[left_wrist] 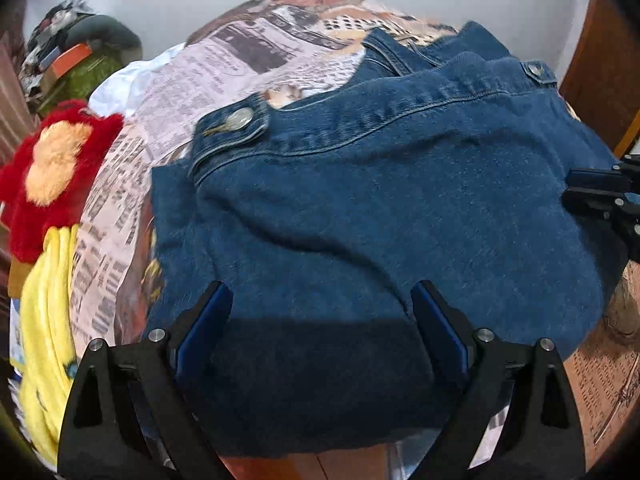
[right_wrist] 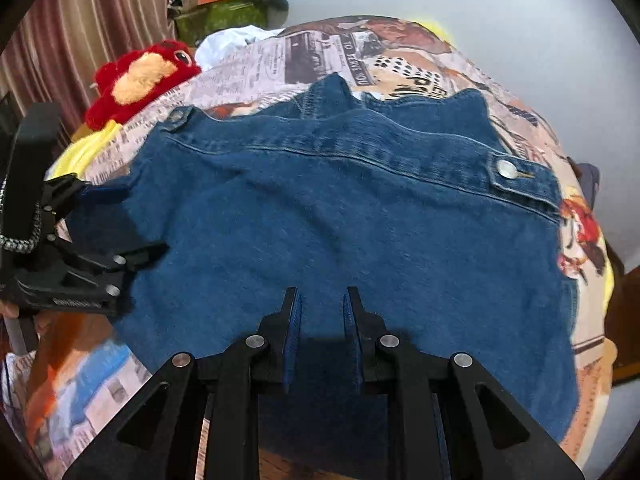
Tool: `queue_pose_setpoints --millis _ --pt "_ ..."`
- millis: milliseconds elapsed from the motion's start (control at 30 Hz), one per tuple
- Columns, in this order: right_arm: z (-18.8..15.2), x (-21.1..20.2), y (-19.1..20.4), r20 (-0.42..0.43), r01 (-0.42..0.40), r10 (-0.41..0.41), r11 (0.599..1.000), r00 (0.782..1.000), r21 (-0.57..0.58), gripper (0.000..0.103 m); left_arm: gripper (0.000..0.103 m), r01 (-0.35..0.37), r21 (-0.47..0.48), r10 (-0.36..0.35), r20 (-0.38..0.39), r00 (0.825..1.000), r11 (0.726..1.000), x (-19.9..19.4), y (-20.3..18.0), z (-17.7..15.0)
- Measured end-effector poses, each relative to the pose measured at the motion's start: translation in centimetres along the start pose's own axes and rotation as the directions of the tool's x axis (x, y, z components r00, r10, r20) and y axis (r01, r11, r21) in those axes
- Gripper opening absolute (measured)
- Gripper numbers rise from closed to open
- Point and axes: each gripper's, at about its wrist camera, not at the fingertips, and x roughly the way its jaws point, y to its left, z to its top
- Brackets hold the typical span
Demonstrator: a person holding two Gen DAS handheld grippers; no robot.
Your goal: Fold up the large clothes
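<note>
Left wrist view: left gripper (left_wrist: 322, 300), jaws spread wide and empty, hovers over the near edge of the denim jacket (left_wrist: 380, 208), which lies spread on a bed (left_wrist: 224, 64) covered in newspaper print. A red plush (left_wrist: 52, 172) and yellow cloth (left_wrist: 44, 344) lie at the left. The right gripper is only partly visible at the far right edge.

Right wrist view: right gripper (right_wrist: 322, 300), jaws parted narrowly with nothing between them, hovers above the jacket (right_wrist: 340, 220). Judgement: pinch both near corners evenly, lift together, keep the hem straight. Behind stand a curtain (right_wrist: 80, 36) and a white wall (right_wrist: 500, 32).
</note>
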Motion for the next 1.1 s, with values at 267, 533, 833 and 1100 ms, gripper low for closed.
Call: queue_pose_setpoints --millis 267,533,833,1100 --pt "-2.5 -0.7 -2.1 0.015 0.147 -0.146 0.989 0.989 -0.029 0.019 0.094 -0.093 -0.041 0.094 0.027 0.995 0.995 -1.5 2.3 -3.0" --pt "-4.6 -2.3 -4.9 0.049 0.289 -0.287 0.957 0.957 -0.026 0.090 0.094 -0.150 -0.143 0.157 0.035 0.987 0.978 -3.5 5.1 -5.2" --pt "-7.8 -4.2 -10.2 -0.012 0.193 -0.193 0.968 0.981 0.161 0.090 0.095 -0.123 -0.253 0.136 0.036 0.990 0.960 -5.2 6.7 -6.3" --pt "-9.1 -5.6 -11.6 -0.031 0.158 -0.156 0.952 0.987 0.262 0.090 0.095 -0.255 -0.278 0.279 0.049 0.959 0.926 -6.6 8.2 -6.0"
